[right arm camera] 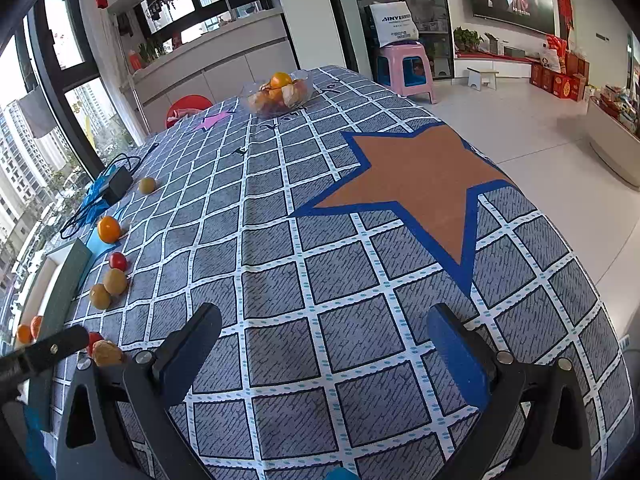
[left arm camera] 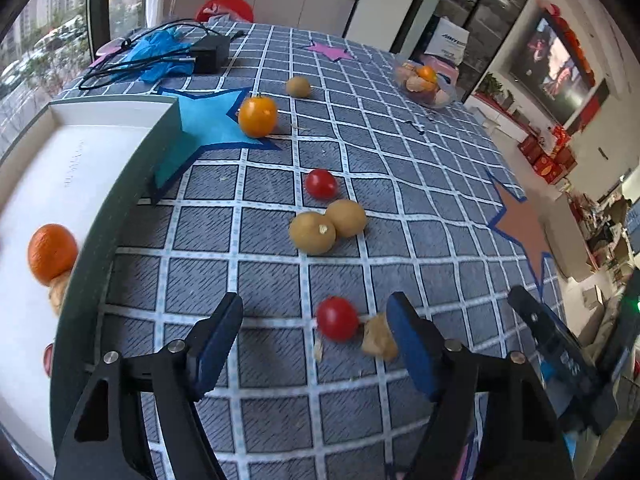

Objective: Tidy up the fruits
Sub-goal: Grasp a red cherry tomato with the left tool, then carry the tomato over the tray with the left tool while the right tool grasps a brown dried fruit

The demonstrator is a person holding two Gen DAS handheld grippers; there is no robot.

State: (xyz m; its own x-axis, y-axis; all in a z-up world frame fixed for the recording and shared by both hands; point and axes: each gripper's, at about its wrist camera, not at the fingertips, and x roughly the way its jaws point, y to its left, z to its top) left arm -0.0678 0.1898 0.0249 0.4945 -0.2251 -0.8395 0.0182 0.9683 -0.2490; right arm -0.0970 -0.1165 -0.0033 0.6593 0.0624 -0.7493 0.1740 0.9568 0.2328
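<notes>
- The left gripper (left arm camera: 316,328) is open, nothing is held; a cherry tomato (left arm camera: 337,318) lies on the surface between its two fingers, nearer to the right one, and touches neither
- Just beside this tomato, against the right finger, lies a beige crumpled piece (left arm camera: 379,338), maybe peel or a nut. I judge that when the fingers close they can catch this piece together with the tomato, or push the round tomato so it rolls away
- The right gripper (right arm camera: 324,334) is open and empty above the checked tablecloth (right arm camera: 360,340), well apart from the fruits
- To the left stands the white tray with green rim (left arm camera: 86,248); a mandarin (left arm camera: 52,253) is already inside. The rim is high, so a fruit carried too low could hit it and fall
- Farther on the surface: two brownish round fruits (left arm camera: 328,226) touching each other, a second cherry tomato (left arm camera: 321,184), then an orange fruit (left arm camera: 257,117) on the blue star (left arm camera: 208,122), and one more brown fruit (left arm camera: 298,87)
- At the far edge is a clear bowl of fruit (left arm camera: 426,84)
</notes>
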